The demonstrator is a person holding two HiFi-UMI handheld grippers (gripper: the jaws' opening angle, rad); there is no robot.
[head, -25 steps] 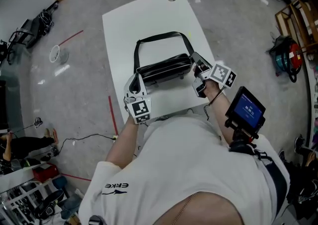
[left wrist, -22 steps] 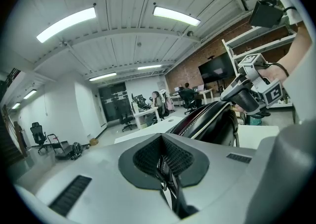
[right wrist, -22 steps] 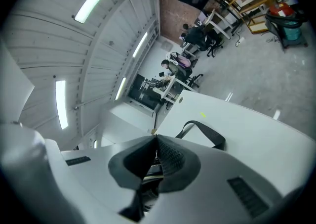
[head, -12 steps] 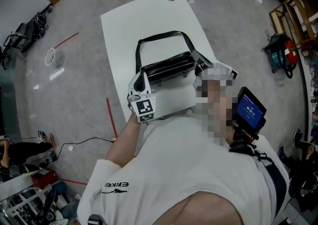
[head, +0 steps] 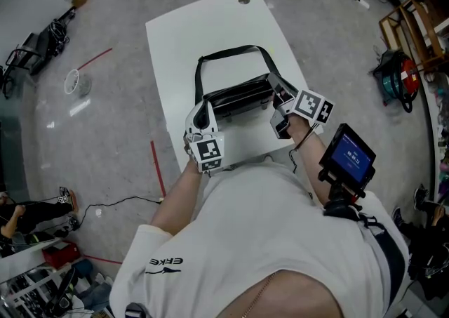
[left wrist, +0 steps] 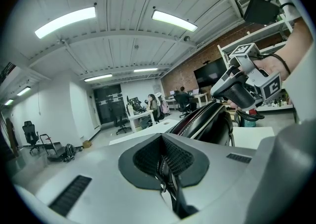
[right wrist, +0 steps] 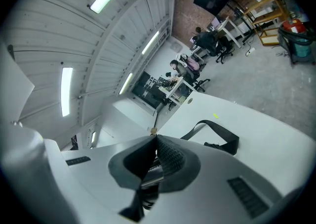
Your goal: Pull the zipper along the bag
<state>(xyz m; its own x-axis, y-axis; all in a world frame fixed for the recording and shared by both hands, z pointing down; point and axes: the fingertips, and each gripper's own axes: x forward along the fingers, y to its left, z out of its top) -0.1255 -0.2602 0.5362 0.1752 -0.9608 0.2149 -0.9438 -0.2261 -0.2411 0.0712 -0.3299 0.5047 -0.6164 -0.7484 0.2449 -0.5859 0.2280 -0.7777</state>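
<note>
Head view: white table (head: 184, 41), grey floor (head: 126, 1); left gripper (head: 203, 110) and right gripper (head: 275, 89) pinch bag (head: 238, 96).

Office-workshop — desks (left wrist: 139, 115), brick wall (right wrist: 185, 13), concrete floor (head: 112, 120).

The left gripper (left wrist: 165, 171) is pinching the near end of the black bag (left wrist: 210, 121), its jaws pressed together on a thin dark tab of it. From there the bag is stretching up and away to the right, with a red-edged zipper line (left wrist: 190, 119) running along its top. At the bag's far end the right gripper (left wrist: 226, 94) is reaching in, a hand (left wrist: 279, 65) gripping it and its marker cube (left wrist: 269, 85) facing the camera. Under the bag, to its right, the white table (left wrist: 252, 135) is showing. Far beyond the bag people (left wrist: 150, 103) are sitting at desks under long ceiling lights (left wrist: 173, 20).
</note>
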